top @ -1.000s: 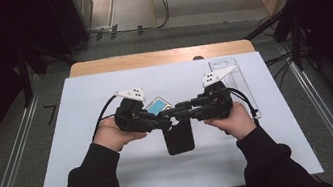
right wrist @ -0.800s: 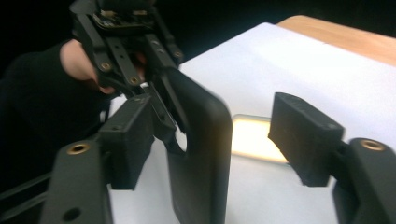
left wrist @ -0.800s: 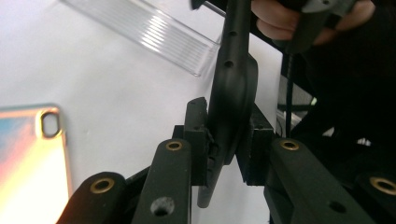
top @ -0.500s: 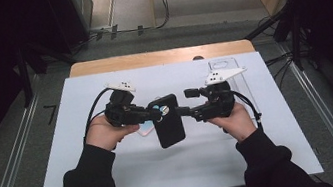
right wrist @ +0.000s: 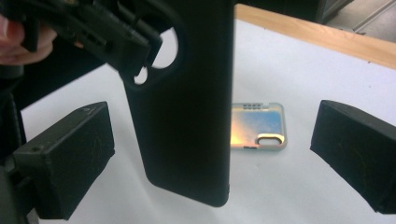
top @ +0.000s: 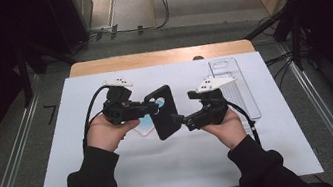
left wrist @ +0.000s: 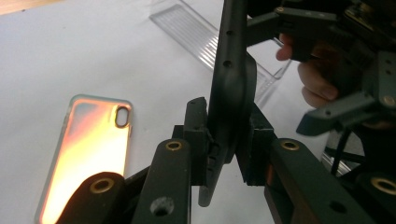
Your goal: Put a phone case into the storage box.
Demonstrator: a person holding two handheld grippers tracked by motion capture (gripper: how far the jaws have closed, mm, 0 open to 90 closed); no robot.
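Note:
A black phone case point(top: 163, 112) hangs on edge above the white mat, its camera cut-out at the top. My left gripper point(top: 153, 106) is shut on its upper edge; in the left gripper view both pads point(left wrist: 196, 135) press the black phone case point(left wrist: 231, 93). My right gripper point(top: 179, 119) stands open at the case's lower right side. In the right gripper view the black phone case point(right wrist: 191, 107) sits between the wide-apart jaws of my right gripper point(right wrist: 212, 154), touching neither. An iridescent clear phone case point(top: 145, 125) point(left wrist: 88, 149) point(right wrist: 257, 126) lies flat on the mat beneath.
A clear ribbed plastic tray point(top: 234, 88) point(left wrist: 201, 35) lies at the mat's right side, close behind the right hand. The white mat point(top: 118, 182) covers a wooden table point(top: 158, 56). Bare mat spreads in front of both hands.
The black case lay flat under both grippers; now my left gripper has lifted it and turned it on edge. My right gripper has drawn back to the right and stands open.

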